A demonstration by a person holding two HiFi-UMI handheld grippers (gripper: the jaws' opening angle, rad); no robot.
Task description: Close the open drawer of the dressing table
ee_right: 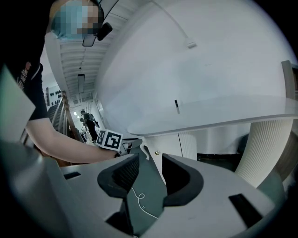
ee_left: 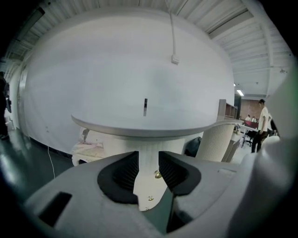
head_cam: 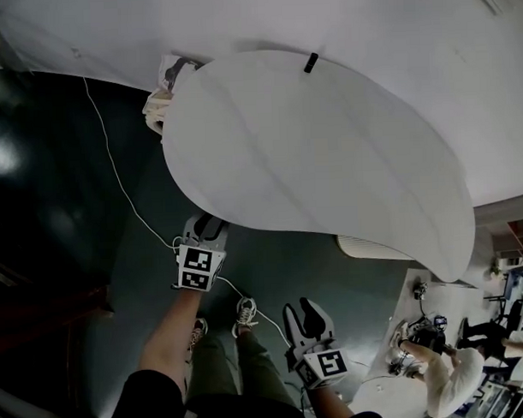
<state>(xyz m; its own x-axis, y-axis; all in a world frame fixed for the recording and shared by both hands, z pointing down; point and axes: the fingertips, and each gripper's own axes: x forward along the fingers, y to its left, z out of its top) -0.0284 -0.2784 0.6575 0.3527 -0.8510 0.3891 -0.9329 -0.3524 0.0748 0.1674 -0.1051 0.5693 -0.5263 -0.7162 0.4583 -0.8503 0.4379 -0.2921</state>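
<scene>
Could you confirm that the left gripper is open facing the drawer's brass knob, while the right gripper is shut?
Not quite: the right gripper is open as well; the right gripper view shows its jaws apart over floor and a white cable. The left gripper is open facing the drawer's brass knob.

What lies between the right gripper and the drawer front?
Only dark floor with a white cable looping across it, up to the drawer front, as the right gripper view shows.
</scene>
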